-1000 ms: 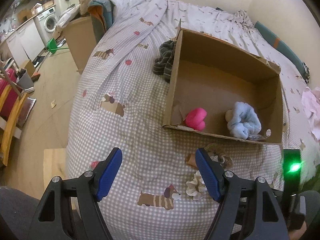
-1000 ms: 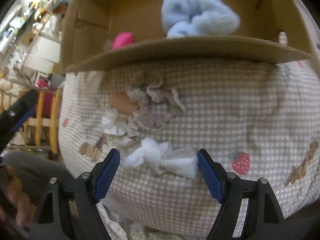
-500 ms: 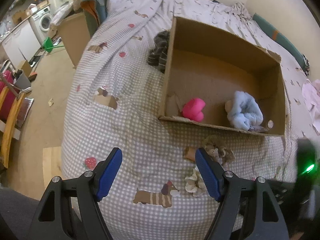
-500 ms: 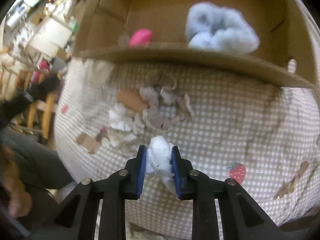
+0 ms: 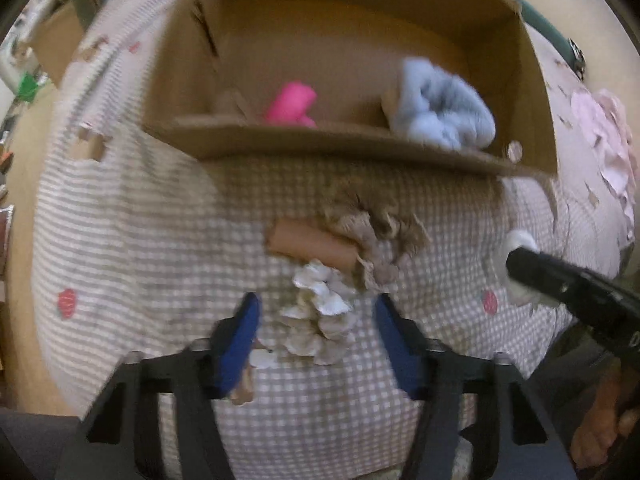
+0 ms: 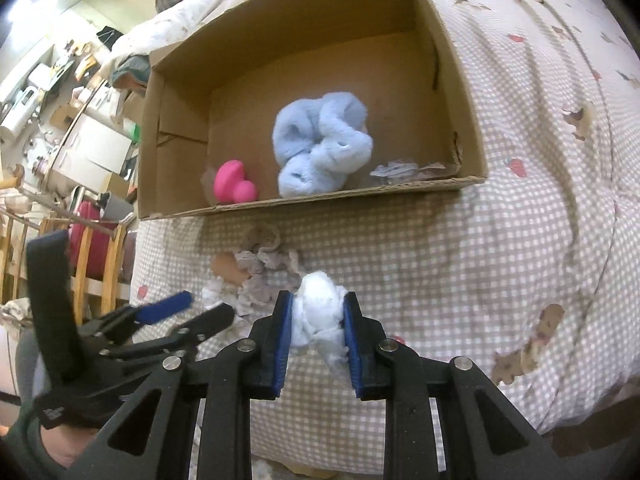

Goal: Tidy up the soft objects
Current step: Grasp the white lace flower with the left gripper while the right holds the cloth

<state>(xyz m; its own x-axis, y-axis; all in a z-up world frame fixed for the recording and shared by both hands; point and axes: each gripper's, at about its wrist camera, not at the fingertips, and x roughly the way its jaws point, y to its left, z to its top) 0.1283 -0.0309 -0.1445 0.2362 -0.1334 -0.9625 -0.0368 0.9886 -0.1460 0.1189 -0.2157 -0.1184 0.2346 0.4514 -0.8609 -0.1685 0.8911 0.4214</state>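
A cardboard box (image 6: 468,132) lies on the checked bedspread and holds a pale blue fluffy scrunchie (image 6: 320,148) and a pink soft toy (image 6: 234,182); both show in the left wrist view, the scrunchie (image 5: 440,108) right of the toy (image 5: 292,104). My right gripper (image 6: 317,312) is shut on a white soft scrunchie (image 6: 318,308), lifted above the bed in front of the box. My left gripper (image 5: 316,320) is open and low over a cream lace scrunchie (image 5: 320,312). A beige-brown scrunchie (image 5: 376,232) lies just beyond it.
The bedspread (image 6: 520,240) slopes off at the front and left. Wooden chair frames and a red object (image 6: 92,236) stand on the floor at left. Pink fabric (image 5: 608,140) lies at the right of the box. My right gripper shows at right in the left wrist view (image 5: 516,264).
My right gripper shut on the white scrunchie and lifted it. My left gripper moved forward and down, and its open fingers now flank the cream lace scrunchie.
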